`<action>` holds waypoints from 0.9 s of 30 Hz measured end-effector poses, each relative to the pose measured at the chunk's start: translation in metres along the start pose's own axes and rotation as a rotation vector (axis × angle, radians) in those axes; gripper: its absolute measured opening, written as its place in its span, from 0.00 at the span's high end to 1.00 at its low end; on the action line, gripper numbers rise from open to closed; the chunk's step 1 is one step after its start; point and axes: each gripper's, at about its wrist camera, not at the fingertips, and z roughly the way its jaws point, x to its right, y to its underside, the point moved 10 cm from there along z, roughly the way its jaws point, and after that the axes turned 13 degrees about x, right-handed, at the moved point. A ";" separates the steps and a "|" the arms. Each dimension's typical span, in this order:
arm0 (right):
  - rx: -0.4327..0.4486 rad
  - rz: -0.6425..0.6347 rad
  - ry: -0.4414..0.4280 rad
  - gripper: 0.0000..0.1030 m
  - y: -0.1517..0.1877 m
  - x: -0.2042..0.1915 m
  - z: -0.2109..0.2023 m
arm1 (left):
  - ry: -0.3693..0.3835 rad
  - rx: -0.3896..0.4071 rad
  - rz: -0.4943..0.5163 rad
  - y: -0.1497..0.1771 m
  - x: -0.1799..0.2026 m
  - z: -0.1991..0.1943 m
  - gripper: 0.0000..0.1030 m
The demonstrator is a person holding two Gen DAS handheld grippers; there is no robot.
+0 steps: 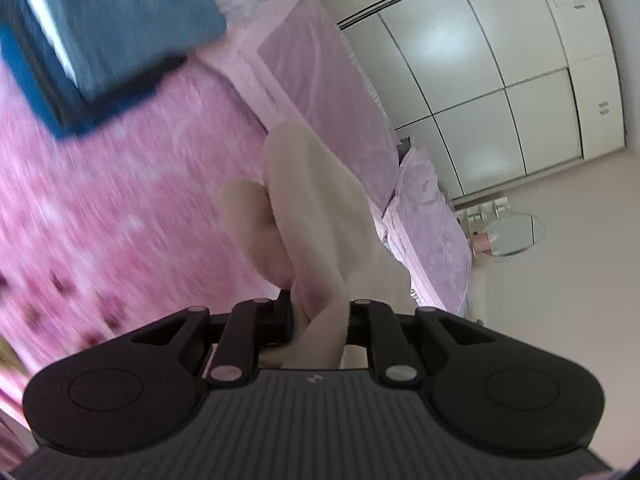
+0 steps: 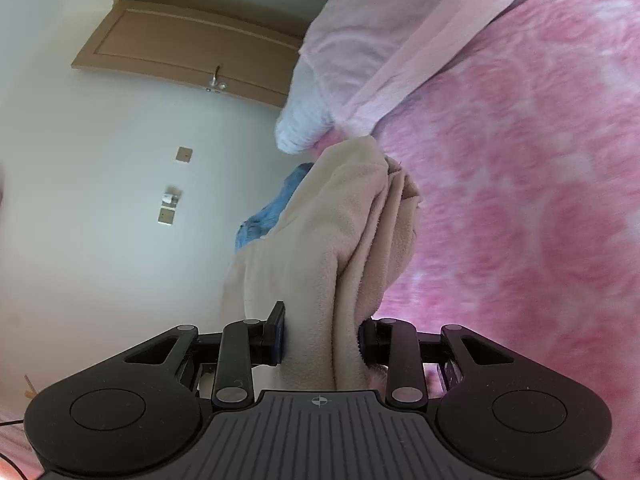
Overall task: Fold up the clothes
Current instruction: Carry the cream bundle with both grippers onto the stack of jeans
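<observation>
A cream fleece garment point(image 1: 316, 216) hangs bunched above the pink floral bedspread point(image 1: 120, 208). My left gripper point(image 1: 320, 320) is shut on a narrow fold of it in the left wrist view. In the right wrist view my right gripper point(image 2: 322, 336) is shut on a thicker bunch of the same cream garment point(image 2: 340, 232), which drapes away over the pink bedspread point(image 2: 520, 200). A stack of folded blue and grey clothes point(image 1: 100, 40) lies on the bed at upper left in the left wrist view, blurred.
Lilac pillows point(image 1: 328, 80) line the bed's head. A white wardrobe point(image 1: 500, 72) and a small round glass table point(image 1: 512, 236) stand beyond. In the right wrist view a blue garment point(image 2: 276, 204) lies behind the cream one, near a pale pillow point(image 2: 304, 128), a wall and a brown door point(image 2: 192, 48).
</observation>
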 end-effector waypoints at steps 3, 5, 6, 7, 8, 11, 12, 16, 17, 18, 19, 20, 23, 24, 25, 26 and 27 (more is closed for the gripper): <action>0.051 0.046 -0.002 0.70 0.032 -0.024 0.044 | 0.013 -0.017 0.039 -0.054 -0.028 -0.019 0.88; 0.081 0.094 0.005 0.70 0.053 -0.042 0.079 | 0.016 -0.033 0.053 -0.096 -0.045 -0.030 0.88; 0.097 0.110 0.008 0.70 0.061 -0.053 0.097 | 0.022 -0.042 0.062 -0.119 -0.053 -0.034 0.88; 0.113 0.114 0.009 0.70 0.067 -0.066 0.114 | 0.033 -0.050 0.077 -0.143 -0.057 -0.039 0.88; 0.129 0.119 0.009 0.70 0.072 -0.079 0.131 | 0.043 -0.054 0.089 -0.166 -0.061 -0.043 0.88; 0.188 0.101 -0.014 0.70 0.078 -0.121 0.184 | 0.082 -0.049 0.152 -0.239 -0.066 -0.047 0.88; 0.209 0.093 -0.026 0.70 0.078 -0.134 0.203 | 0.093 -0.044 0.174 -0.260 -0.067 -0.045 0.88; 0.274 0.066 -0.057 0.70 0.071 -0.170 0.267 | 0.135 -0.030 0.223 -0.331 -0.077 -0.031 0.87; 0.287 0.059 -0.062 0.69 0.069 -0.177 0.280 | 0.143 -0.029 0.227 -0.346 -0.081 -0.026 0.87; 0.297 0.053 -0.061 0.69 0.066 -0.181 0.293 | 0.150 -0.032 0.226 -0.356 -0.086 -0.020 0.87; 0.303 0.048 -0.055 0.69 0.064 -0.182 0.305 | 0.157 -0.038 0.225 -0.365 -0.094 -0.012 0.87; 0.308 0.043 -0.046 0.69 0.064 -0.181 0.313 | 0.162 -0.045 0.224 -0.371 -0.101 -0.005 0.87; 0.321 0.026 -0.018 0.69 0.063 -0.177 0.339 | 0.157 -0.064 0.215 -0.381 -0.120 0.016 0.87; 0.323 0.026 -0.009 0.69 0.062 -0.174 0.347 | 0.146 -0.065 0.211 -0.385 -0.130 0.022 0.87; 0.321 0.034 0.000 0.69 0.061 -0.168 0.352 | 0.142 -0.071 0.209 -0.388 -0.138 0.026 0.87; 0.318 0.040 0.012 0.69 0.062 -0.162 0.358 | 0.138 -0.075 0.205 -0.387 -0.144 0.029 0.87; 0.316 0.044 0.022 0.69 0.062 -0.157 0.365 | 0.134 -0.080 0.200 -0.387 -0.150 0.033 0.87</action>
